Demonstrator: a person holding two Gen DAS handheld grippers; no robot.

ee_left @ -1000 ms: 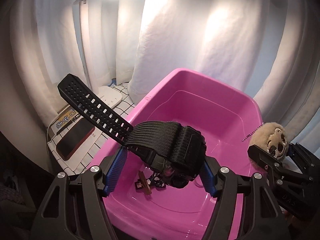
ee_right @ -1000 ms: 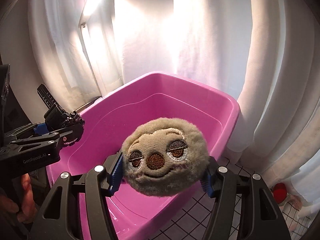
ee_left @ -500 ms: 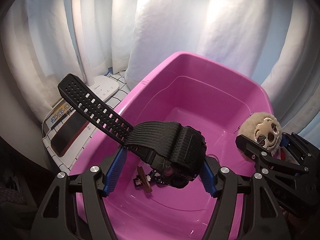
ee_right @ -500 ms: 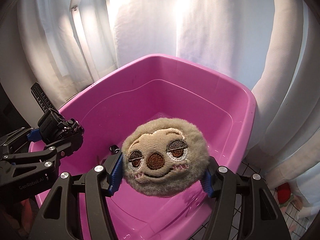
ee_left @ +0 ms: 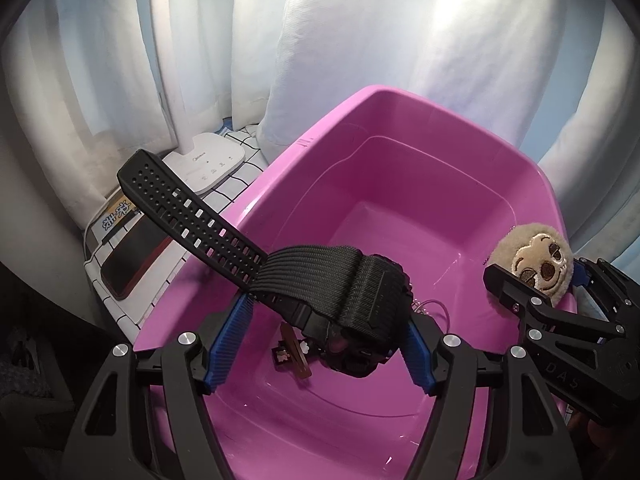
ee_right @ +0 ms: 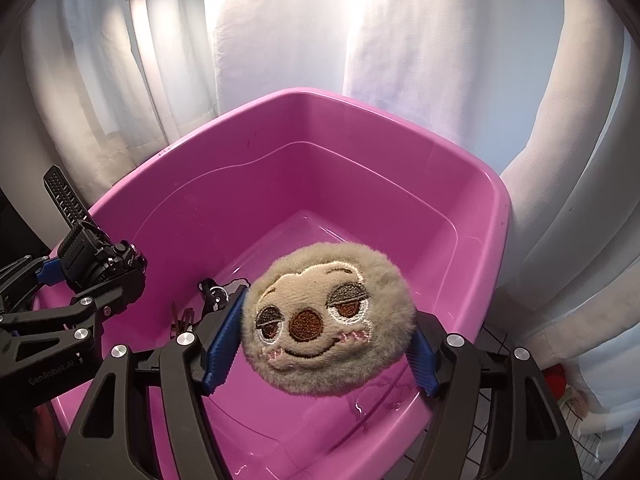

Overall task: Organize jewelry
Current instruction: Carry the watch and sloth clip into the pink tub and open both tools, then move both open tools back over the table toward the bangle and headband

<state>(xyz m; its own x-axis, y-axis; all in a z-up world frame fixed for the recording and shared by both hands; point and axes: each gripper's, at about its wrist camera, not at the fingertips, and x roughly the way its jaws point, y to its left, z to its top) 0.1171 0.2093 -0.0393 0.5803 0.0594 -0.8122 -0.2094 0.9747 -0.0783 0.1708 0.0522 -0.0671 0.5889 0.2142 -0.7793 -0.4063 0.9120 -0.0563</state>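
Two grippers are hovering over the pink tub (ee_left: 400, 128), each loaded. The left gripper (ee_left: 326, 330) is clamping a black watch (ee_left: 352, 296) between its blue pads, the perforated strap (ee_left: 188, 204) sticking out toward 10 o'clock past the tub's rim. The right gripper (ee_right: 326, 344) is squeezing a plush sloth-face charm (ee_right: 326, 320), narrowed to the charm's width.

Risks, as I judge them: the long strap is overhanging the rim, so a release here may be catching it on the edge and tipping the watch out onto the checked cloth (ee_left: 240, 168). The charm is sitting near the tub's 3 o'clock wall in the left view, so dropping it there may be bouncing it over the side.

The left view is showing a lamp base (ee_left: 208, 162), a dark phone (ee_left: 134, 260) and a brown hair clip (ee_left: 296, 354) on the tub floor. The right view is showing a small ring-like piece (ee_right: 218, 292) behind the left pad, plus a red object (ee_right: 554, 380) at 4 o'clock outside the tub.
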